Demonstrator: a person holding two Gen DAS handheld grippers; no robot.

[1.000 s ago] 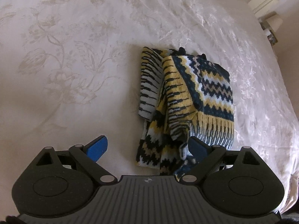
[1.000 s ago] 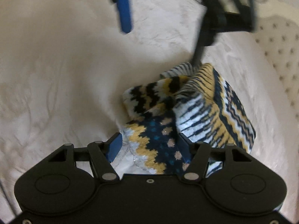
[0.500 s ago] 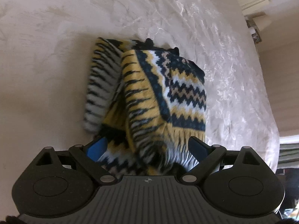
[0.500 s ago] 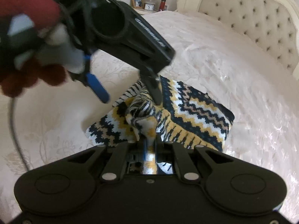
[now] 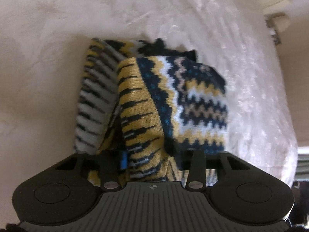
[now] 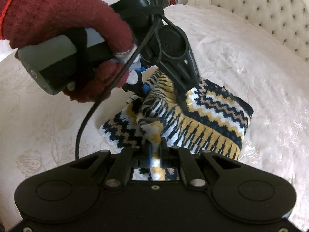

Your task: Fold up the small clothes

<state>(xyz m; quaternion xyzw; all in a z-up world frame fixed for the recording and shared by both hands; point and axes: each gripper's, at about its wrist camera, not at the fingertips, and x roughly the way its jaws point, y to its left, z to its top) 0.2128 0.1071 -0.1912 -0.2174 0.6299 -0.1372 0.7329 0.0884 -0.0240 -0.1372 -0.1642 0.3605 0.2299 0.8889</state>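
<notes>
I have the knitted garment lying part-folded on the bedspread, well in from the padded headboard and toward my side of the bed. It is a small zigzag-patterned knit in navy, yellow and white, bunched into a thick stack with one ribbed edge facing me.

My right gripper is clamped tight on a pinched ridge of that knit; the cloth runs up between its blue pads and out behind them, so this hold looks secure. My left gripper comes down steeply onto the near ribbed edge, its jaws closing with a fold of yellow-and-black ribbing between them. The right-hand finger is hidden by the cloth, so I cannot tell whether the pads have bitten yet. My gloved left hand shows in the right camera, holding its tool just beyond the right gripper's pinch.

What matters for the next move: the garment lies directly ahead of both grippers, and its long axis runs away from me toward the headboard. Both grips sit on the same near edge, close together, the left slightly farther along the cloth. I judge the fold must carry this edge forward over the far part, so the two hands should travel together along that axis, otherwise the stack will twist.
</notes>
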